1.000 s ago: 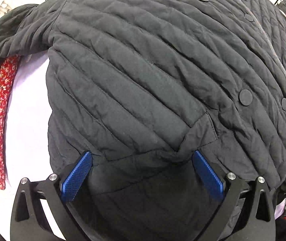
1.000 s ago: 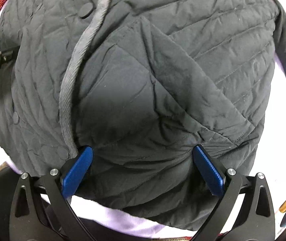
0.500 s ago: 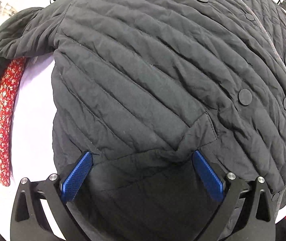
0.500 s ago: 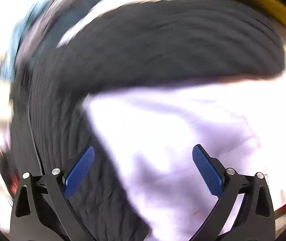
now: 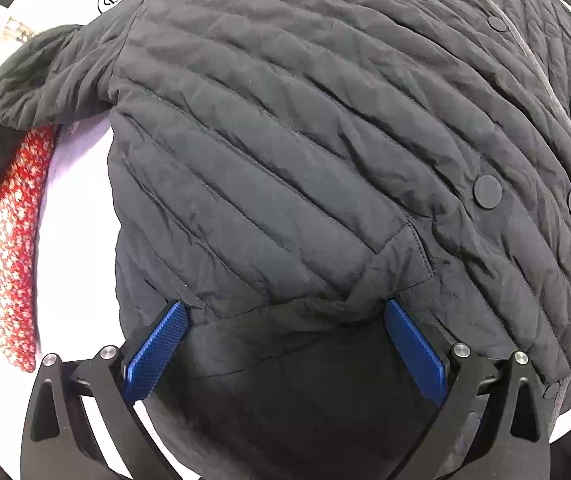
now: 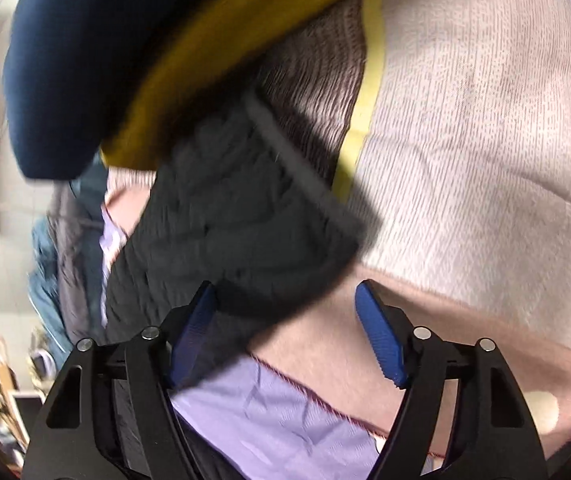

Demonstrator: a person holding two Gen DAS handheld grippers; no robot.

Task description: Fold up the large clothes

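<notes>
A dark charcoal quilted jacket with diagonal stitching and round snap buttons (image 5: 293, 168) fills nearly the whole left wrist view, spread over a pale lilac-white desk (image 5: 77, 216) that shows at the left of the frame. The left gripper (image 5: 285, 340) sits at the bottom centre over the jacket's hem, its blue textured fingers (image 5: 153, 354) wide apart with dark fabric lying between them; nothing is pinched. One sleeve of the jacket runs toward the upper left of the frame and lies across a red floral-print cloth (image 5: 13, 248) stretched along the left edge. A grey piped edge and a row of snaps run down the right side of the frame.

In the right wrist view, which is somewhat blurred, the right gripper (image 6: 285, 328) is at the bottom centre, its blue fingers (image 6: 381, 336) apart. A dark sleeve end of the jacket (image 6: 237, 232) reaches down to the left finger; whether it touches cannot be told. Behind it lie a cream ribbed knit fabric with a yellow stripe (image 6: 477, 120) at the upper right, a navy and mustard-yellow garment (image 6: 97, 52) at the upper left, and a lilac cloth (image 6: 285, 420) at the bottom.
</notes>
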